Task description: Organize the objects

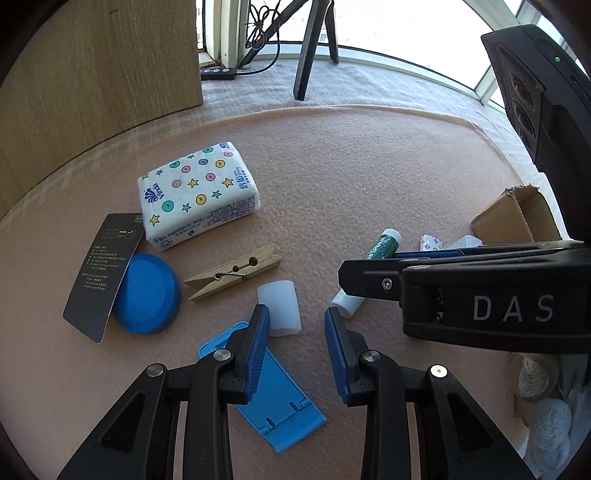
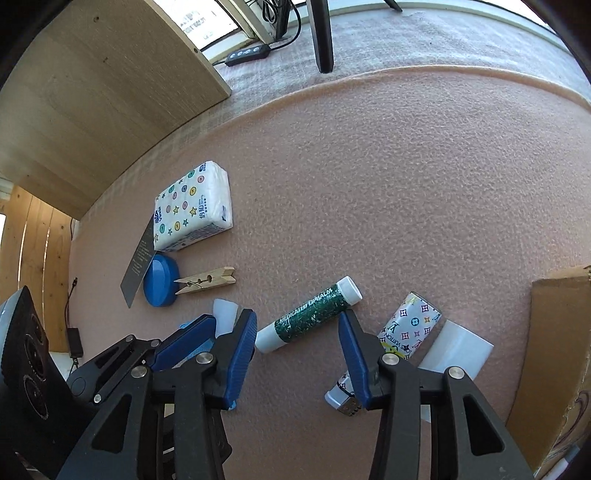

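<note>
Pink foam mat (image 2: 369, 184) around the lip balm tube (image 2: 308, 315) remains scattered, nothing sorted, while my left gripper (image 1: 297, 343) and right gripper (image 2: 299, 343) hang part-spread, pinching nothing.

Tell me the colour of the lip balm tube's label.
Dark green with white lettering; the lip balm tube shows best in the right wrist view.

Pink mat (image 2: 369, 184) (sunlit window (image 1: 406, 26) behind).

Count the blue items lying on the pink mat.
2: a round blue lid beside the clothespin, and a flat blue plastic stand under the left gripper's fingers. More may be hidden.
</note>
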The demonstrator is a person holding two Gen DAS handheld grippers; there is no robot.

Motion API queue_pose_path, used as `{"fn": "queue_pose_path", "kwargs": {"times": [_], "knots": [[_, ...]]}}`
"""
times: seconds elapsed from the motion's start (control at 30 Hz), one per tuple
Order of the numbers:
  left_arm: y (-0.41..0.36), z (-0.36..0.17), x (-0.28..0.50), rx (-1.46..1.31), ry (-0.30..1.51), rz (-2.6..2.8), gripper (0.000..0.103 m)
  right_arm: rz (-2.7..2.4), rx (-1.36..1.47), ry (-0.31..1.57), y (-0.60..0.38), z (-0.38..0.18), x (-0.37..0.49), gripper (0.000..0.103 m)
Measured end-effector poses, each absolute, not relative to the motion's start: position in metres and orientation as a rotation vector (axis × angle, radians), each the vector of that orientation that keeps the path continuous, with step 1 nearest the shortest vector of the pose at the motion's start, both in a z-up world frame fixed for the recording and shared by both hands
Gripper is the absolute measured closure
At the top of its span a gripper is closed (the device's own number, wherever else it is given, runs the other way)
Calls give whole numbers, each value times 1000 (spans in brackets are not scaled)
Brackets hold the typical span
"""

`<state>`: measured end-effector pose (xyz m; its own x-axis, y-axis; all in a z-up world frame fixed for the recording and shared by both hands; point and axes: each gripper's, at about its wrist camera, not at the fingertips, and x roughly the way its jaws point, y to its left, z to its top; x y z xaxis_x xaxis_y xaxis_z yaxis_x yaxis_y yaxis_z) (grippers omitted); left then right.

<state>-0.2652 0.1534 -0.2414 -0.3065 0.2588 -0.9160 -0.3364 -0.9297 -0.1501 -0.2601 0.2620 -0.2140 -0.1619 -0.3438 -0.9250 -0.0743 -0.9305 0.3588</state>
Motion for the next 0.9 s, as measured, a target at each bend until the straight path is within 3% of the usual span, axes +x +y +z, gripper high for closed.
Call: {"fn": "queue_pose_path", "kwargs": {"times": [0.07,0.13,0.3,0.7,0.9], "knots": [[152,-241,-266,-1576,106,2281,76,-2220,1916,-459,260,-218,-261,66],[150,-241,-269,-1577,97,2288,88,-2239,1907,-426,258,-217,-261,73],[148,-242,-270,-1563,85,2292,95,-2251,1904,-416,261,-219,-261,89],[152,-235,-263,-1537,121,2322,97,-2301,1831,-446,277,-205,-249,89],[143,-221,-255,-1496,23,2331,97,-2327,1766,-457,279,-184,-242,89]]}}
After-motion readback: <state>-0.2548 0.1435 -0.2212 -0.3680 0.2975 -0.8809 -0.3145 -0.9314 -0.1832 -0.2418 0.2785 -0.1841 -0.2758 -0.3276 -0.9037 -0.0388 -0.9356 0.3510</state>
